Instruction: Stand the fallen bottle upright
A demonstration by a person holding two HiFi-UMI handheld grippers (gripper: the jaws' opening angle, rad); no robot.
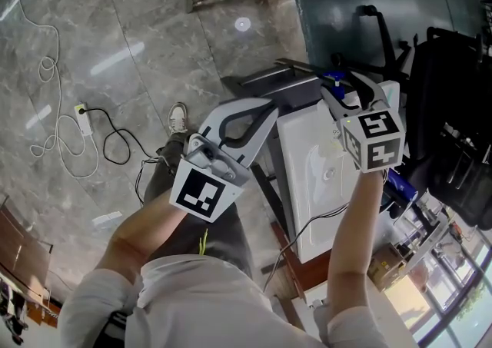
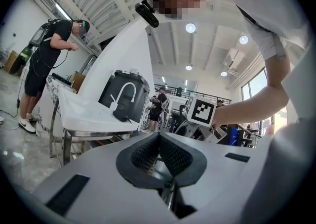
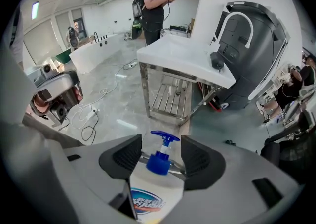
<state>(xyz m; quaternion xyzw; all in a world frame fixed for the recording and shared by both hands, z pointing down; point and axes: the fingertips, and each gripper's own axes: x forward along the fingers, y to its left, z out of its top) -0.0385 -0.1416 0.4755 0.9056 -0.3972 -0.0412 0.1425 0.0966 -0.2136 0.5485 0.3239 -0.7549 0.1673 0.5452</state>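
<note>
Now right gripper (image 3: pixel 161 155) jaws wide around white blue-pump bottle (image 3: pixel 155 196); left gripper (image 2: pixel 159 152) ribbed jaws together.

In the right gripper view the pump bottle (image 3: pixel 154 191) runs off the bottom edge, so its base is cut away and its label (image 3: pixel 148 205) reads only in part. Whether it touches any surface cannot be told. In the head view the right gripper (image 1: pixel 350 91) hides all but its blue nozzle (image 1: pixel 335 76).
</note>
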